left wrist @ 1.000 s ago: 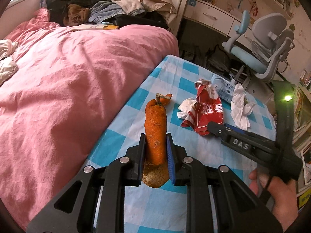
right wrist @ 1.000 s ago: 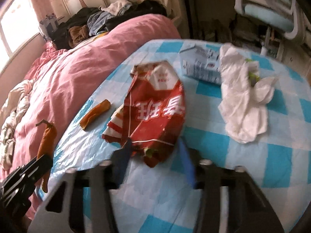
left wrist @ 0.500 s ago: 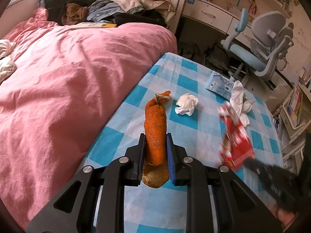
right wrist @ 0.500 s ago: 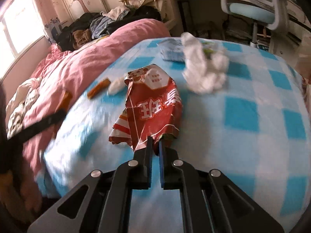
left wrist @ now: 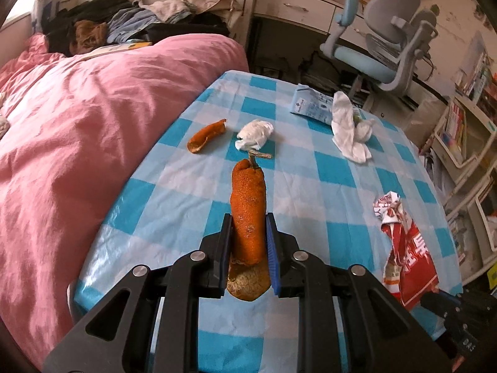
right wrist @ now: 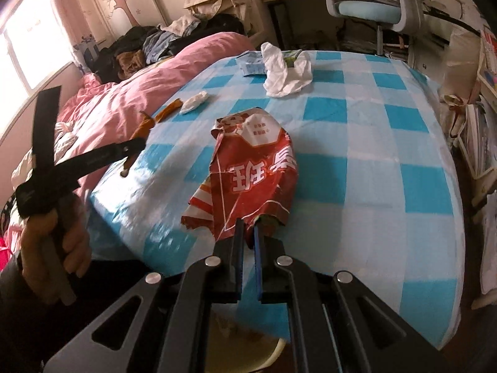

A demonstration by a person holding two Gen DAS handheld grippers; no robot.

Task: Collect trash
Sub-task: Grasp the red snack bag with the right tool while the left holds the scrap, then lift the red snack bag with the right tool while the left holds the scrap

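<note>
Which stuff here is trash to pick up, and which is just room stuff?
Trash:
- orange peel, held by left gripper
- red snack wrapper, held by right gripper
- small peel piece
- crumpled tissue
- white wad
- blue carton

Room stuff:
- pink duvet
- desk chair
- clothes pile

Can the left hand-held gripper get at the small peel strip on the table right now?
Probably not as is. The path over the checked table to the small peel strip looks free, but the left hand-held gripper is shut on the big orange peel, which it must drop first.
</note>
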